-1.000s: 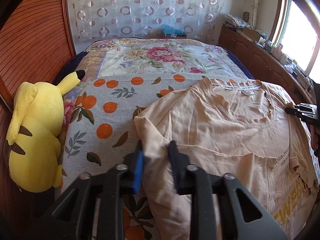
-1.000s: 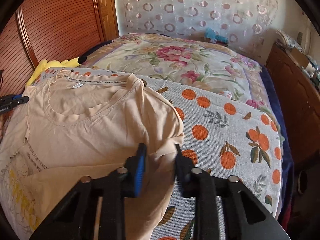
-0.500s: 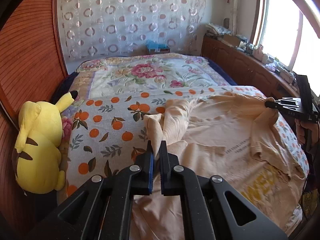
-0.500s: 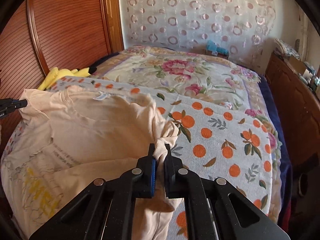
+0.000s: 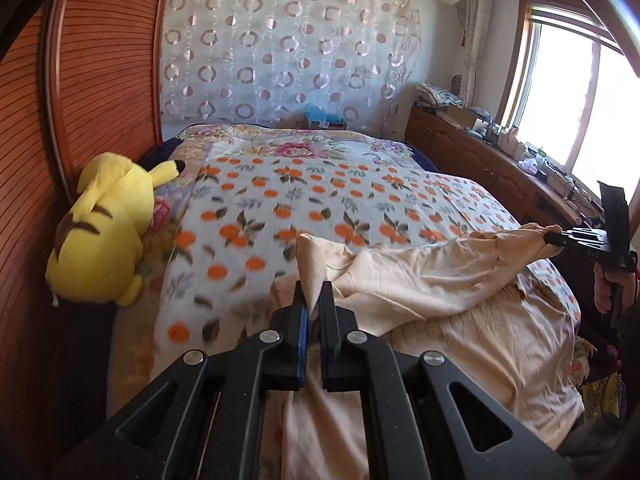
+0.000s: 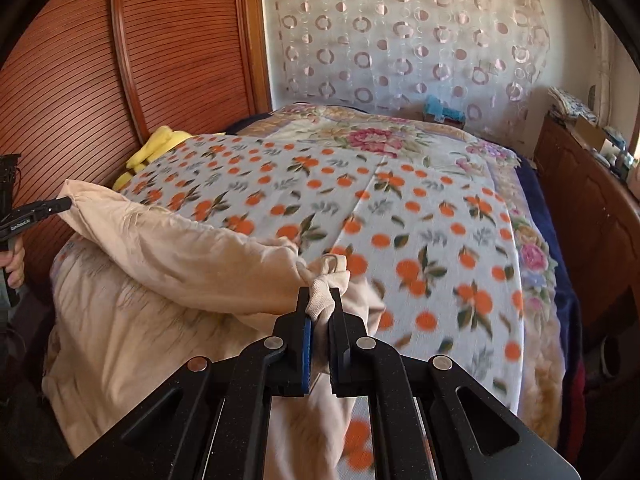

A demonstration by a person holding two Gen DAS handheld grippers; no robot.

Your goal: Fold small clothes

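The peach cotton T-shirt (image 5: 432, 280) hangs stretched above the orange-print bedspread (image 5: 304, 200), its two ends clamped by the left gripper (image 5: 311, 304) and right gripper (image 6: 319, 304). Only the left view shows the whole yellow plush toy (image 5: 104, 236) and the window (image 5: 580, 96).

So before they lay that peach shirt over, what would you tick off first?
1. Left gripper clamped on the peach T-shirt: ok.
2. Right gripper clamped on the shirt's other corner: ok.
3. Lifted edge taut between both: not ok, it sags and bunches.
4. Orange-print blanket ahead free of clutter: ok.
5. Yellow plush toy clear of the shirt: ok.
6. Lower half lying flat: cannot tell.
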